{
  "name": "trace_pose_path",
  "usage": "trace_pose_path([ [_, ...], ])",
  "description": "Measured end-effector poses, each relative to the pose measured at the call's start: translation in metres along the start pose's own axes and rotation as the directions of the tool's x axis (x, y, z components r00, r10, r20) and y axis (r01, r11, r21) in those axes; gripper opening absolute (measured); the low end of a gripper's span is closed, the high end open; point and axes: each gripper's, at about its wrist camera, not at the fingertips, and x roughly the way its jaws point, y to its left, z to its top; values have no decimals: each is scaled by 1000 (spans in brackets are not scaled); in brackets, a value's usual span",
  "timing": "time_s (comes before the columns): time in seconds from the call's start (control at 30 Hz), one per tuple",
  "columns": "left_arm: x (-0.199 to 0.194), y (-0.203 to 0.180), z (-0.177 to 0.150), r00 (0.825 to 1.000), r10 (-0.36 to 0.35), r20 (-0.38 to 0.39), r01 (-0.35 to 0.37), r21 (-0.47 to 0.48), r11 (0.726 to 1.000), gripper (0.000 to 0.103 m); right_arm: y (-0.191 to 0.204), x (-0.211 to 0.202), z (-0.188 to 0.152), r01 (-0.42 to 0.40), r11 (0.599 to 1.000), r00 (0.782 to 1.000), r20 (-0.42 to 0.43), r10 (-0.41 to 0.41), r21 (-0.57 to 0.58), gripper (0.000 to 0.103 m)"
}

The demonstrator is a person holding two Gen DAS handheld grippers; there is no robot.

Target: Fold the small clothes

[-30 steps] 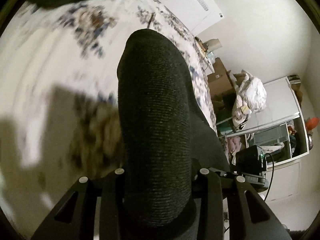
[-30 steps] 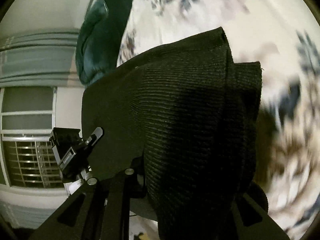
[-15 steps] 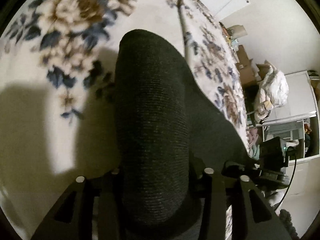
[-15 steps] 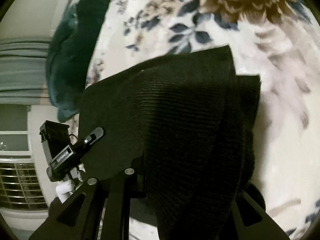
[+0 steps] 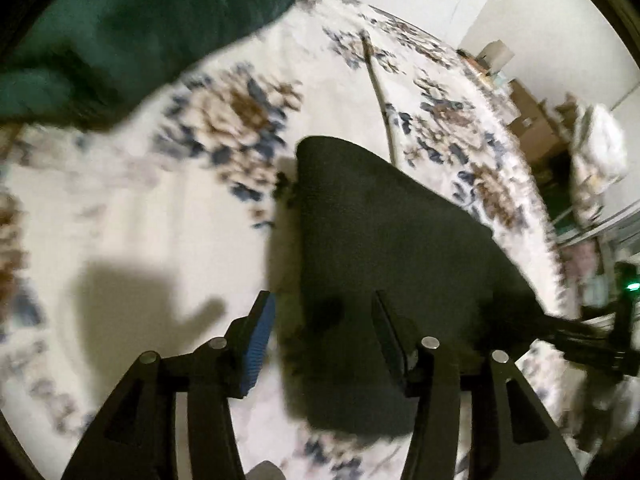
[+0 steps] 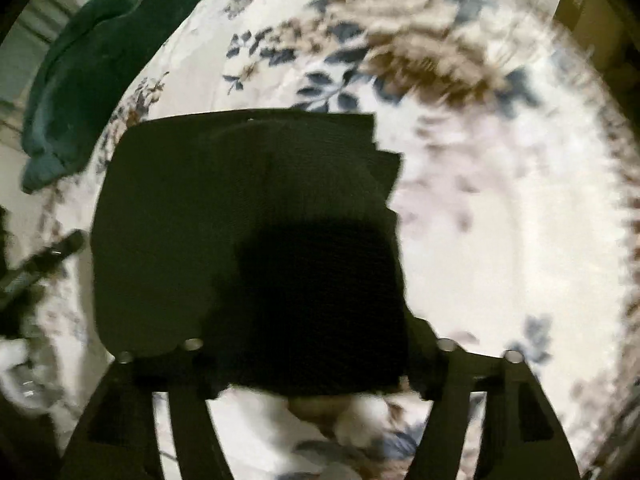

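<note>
Fingers point(image 5: 256, 344) of the left gripper point(image 5: 324, 340) stand spread apart, the blue-padded left one on the bare bedspread and the right one above the black knit garment point(image 5: 384, 248); nothing is clamped between them. The garment lies folded on the floral bedspread point(image 5: 120, 216), its near edge between and under the fingers. In the right wrist view the right gripper point(image 6: 312, 364) is masked by the same black garment point(image 6: 248, 216), which covers the space between its fingers, so whether they grip the cloth cannot be told. The garment shows stepped, layered edges at its upper right corner. A dark green blanket point(image 5: 132, 24) sits at the far edge of the bedspread, apart from the garment. Cardboard boxes point(image 5: 532, 120) and a white bundle point(image 5: 600, 144) stand beyond the bed.
</note>
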Motion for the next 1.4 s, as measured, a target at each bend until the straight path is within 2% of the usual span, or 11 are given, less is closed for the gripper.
trace_pose_path([
  [0.07, -25, -17, -14, 996, 81, 37, -83, 35, 996, 69, 7, -21, -22, 56, 998, 997, 48, -56, 4, 103],
  [0.1, -32, -25, -19, 992, 110, 53, -112, 41, 993, 72, 15, -28, -28, 79, 997, 995, 60, -80, 8, 103],
  [0.23, -71, -53, -40, 978, 183, 95, -189, 53, 981, 97, 40, -60, -58, 183, 983, 979, 93, -184, 13, 103],
  [0.33, -103, -77, -50, 968, 208, 140, -217, 53, 975, 103, 50, -96, -80, 224, 973, 965, 126, -228, 44, 103],
  [0.47, -147, -108, -60, 955, 232, 185, -247, 61, 967, 103, 60, -162, -106, 277, 958, 937, 203, -286, 71, 103],
  [0.6, -188, -131, -71, 953, 222, 206, -239, 58, 969, 103, 66, -225, -129, 301, 948, 911, 264, -317, 100, 103],
  [0.8, -258, -163, -90, 939, 225, 260, -252, 73, 965, 103, 79, -319, -163, 314, 944, 881, 341, -328, 96, 103],
  [0.87, -282, -173, -97, 937, 214, 276, -243, 77, 967, 103, 82, -347, -174, 314, 945, 872, 364, -327, 96, 103],
  [1.23, -415, -223, -145, 903, 199, 382, -253, 99, 962, 103, 106, -503, -258, 300, 951, 819, 490, -298, 76, 103],
  [1.4, -459, -237, -165, 887, 191, 420, -256, 104, 961, 103, 114, -563, -298, 279, 956, 793, 540, -282, 89, 103],
])
